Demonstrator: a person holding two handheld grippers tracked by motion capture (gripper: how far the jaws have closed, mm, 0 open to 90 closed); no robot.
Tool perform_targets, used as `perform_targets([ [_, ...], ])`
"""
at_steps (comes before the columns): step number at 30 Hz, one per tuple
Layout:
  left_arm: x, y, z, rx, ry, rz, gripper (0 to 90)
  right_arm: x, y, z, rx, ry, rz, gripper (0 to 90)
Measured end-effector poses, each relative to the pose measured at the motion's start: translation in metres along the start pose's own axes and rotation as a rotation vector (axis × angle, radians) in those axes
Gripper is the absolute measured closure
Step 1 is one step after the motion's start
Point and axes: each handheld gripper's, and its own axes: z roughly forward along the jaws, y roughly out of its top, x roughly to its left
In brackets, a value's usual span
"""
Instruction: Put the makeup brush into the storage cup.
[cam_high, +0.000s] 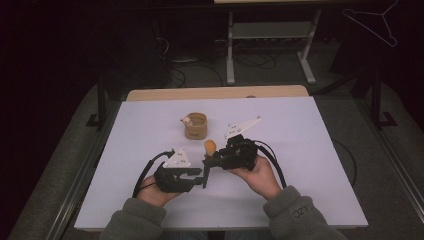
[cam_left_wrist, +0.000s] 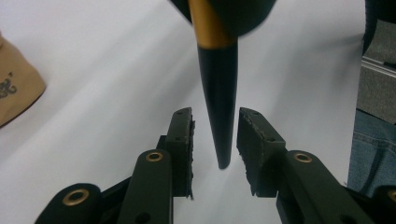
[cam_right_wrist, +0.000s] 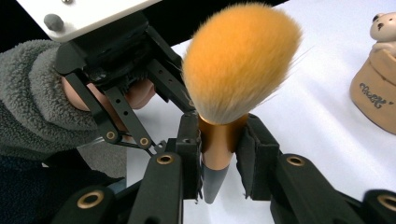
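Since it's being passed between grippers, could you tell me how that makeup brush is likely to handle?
The brush probably stays stiff along its tapered handle, which may slip through the pads. Its fluffy bristles look soft and light. Laid down, its round handle would likely roll.

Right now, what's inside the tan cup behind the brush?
The tan cup has a small bear figure on its rim. Its inside looks empty from the high view, but the bottom is shadowed and hidden.
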Motion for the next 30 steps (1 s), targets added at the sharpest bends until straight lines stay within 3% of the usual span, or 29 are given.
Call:
perform_targets([
  [12, 0.003, -0.019, -0.019, -0.011, 0.038, -0.032, 59.0, -0.009, 0.015, -0.006, 0.028, -0.039, -0.007, 70.8],
  [15, 0.005, -0.021, -0.021, -0.005, 0.042, -0.025, 58.1, -0.012, 0.020, -0.007, 0.034, -0.048, -0.002, 70.8],
  [20, 0.007, -0.025, -0.023, -0.004, 0.049, -0.025, 56.7, -0.019, 0.030, -0.008, 0.039, -0.064, -0.003, 70.8],
  [22, 0.007, -0.026, -0.022, -0.012, 0.053, -0.034, 56.4, -0.024, 0.034, -0.008, 0.043, -0.074, -0.026, 70.8],
  [30, 0.008, -0.029, -0.020, 0.000, 0.052, -0.046, 54.2, -0.035, 0.056, -0.008, 0.035, -0.092, -0.005, 70.7],
])
